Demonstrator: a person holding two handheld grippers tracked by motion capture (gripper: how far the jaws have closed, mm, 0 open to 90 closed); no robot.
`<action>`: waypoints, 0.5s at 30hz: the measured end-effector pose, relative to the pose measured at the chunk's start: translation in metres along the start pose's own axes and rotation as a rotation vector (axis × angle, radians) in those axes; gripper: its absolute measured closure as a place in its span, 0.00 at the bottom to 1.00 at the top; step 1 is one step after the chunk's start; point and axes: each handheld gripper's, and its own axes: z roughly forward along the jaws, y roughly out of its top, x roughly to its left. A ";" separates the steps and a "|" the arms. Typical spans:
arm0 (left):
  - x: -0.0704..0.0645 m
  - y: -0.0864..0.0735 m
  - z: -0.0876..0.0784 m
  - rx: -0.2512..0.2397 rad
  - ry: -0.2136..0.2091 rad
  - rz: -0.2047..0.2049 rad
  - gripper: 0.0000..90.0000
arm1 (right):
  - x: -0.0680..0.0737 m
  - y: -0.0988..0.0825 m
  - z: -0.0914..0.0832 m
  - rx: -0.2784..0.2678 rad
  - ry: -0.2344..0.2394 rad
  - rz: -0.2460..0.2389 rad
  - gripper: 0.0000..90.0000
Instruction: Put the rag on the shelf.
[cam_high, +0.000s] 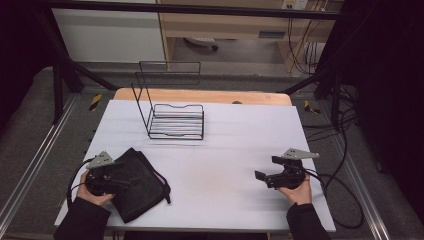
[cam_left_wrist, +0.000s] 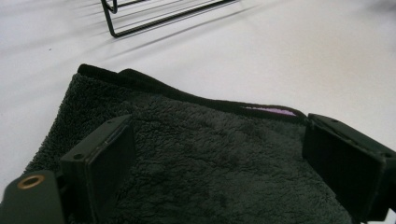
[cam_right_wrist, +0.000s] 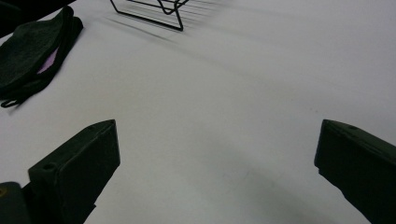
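Folded black towel (cam_high: 135, 182) lies flat at the near-left of the white table (cam_high: 225, 150), a purple strip showing at its edge. Left gripper (cam_left_wrist: 215, 154) hovers over it w/ jaws released wide, nothing pinched. To grab well, lower onto one folded edge & pinch all layers. Right gripper (cam_high: 270, 175), also released, rests well apart; wire rack (cam_high: 172, 120) stands beyond.

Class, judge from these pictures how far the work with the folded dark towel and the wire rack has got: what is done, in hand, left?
Done: little shows; the folded dark towel lies flat on the white table, apart from the wire rack. In hand: the left gripper sits over the towel, jaws open, not clamped. The right gripper waits open above bare table. Left: gripping the towel and probably moving it to the rack.
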 end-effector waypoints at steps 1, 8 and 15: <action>0.000 0.001 0.000 0.004 0.001 0.004 0.11 | 0.000 0.000 0.000 -0.002 0.001 -0.002 0.01; -0.003 0.005 0.003 0.014 0.004 0.010 0.13 | 0.000 0.000 -0.001 -0.001 -0.003 0.001 0.01; -0.010 0.009 0.007 0.028 -0.003 0.001 0.17 | 0.001 0.000 0.001 0.010 -0.008 -0.001 0.01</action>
